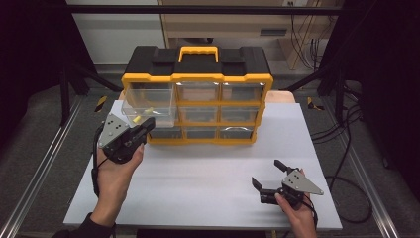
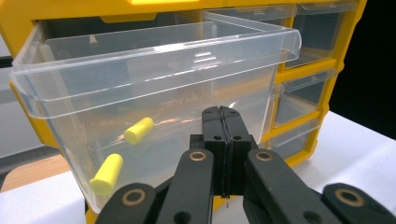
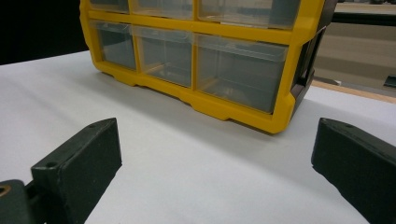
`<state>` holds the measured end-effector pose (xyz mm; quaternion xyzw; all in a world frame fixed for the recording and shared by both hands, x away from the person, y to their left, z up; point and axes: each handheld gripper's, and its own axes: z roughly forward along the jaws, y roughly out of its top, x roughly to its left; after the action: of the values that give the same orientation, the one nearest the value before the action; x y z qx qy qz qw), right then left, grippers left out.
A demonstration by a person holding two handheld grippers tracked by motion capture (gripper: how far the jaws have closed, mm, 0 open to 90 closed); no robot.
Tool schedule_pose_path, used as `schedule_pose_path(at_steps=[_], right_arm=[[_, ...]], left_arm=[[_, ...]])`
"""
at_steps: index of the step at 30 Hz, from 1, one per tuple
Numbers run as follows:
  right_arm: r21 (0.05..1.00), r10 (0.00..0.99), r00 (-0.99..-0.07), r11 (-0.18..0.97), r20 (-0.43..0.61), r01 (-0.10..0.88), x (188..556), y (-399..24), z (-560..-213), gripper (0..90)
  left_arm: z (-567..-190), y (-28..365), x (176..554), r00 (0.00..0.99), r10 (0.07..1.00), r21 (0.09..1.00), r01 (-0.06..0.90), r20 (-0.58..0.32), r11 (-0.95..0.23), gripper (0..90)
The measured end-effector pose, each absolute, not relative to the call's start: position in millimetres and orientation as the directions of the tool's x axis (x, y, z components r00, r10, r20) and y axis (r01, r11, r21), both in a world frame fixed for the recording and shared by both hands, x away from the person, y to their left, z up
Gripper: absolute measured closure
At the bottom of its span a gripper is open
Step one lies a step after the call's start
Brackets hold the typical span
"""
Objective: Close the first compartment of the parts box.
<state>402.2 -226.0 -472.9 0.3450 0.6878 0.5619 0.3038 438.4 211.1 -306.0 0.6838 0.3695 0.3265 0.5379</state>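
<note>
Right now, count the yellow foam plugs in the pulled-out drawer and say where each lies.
2. One yellow plug lies on the floor of the clear drawer near its front left corner; the other plug lies farther back, toward the middle. The drawer's glare could hide more.

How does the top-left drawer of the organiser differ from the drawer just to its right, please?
The top-left drawer is pulled out towards the person; the top-middle drawer sits pushed in, flush with the yellow frame. The top-left drawer holds two yellow foam pieces; nothing can be made out in the top-middle drawer. The left tool, shut, is at the top-left drawer's front; the top-middle drawer is unattended. Both are clear plastic.
</note>
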Motion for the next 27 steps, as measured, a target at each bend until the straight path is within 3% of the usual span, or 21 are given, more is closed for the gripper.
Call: schedule_pose_path(at_steps=[27], right_arm=[[0.983, 0.817, -0.576, 0.128, -0.028, 0.135, 402.2, -226.2, -472.9, 1.9]], left_arm=[[-303.8, 209.4, 455.3, 0.490, 0.869, 0.974, 0.159, 0.061, -0.159, 90.0]])
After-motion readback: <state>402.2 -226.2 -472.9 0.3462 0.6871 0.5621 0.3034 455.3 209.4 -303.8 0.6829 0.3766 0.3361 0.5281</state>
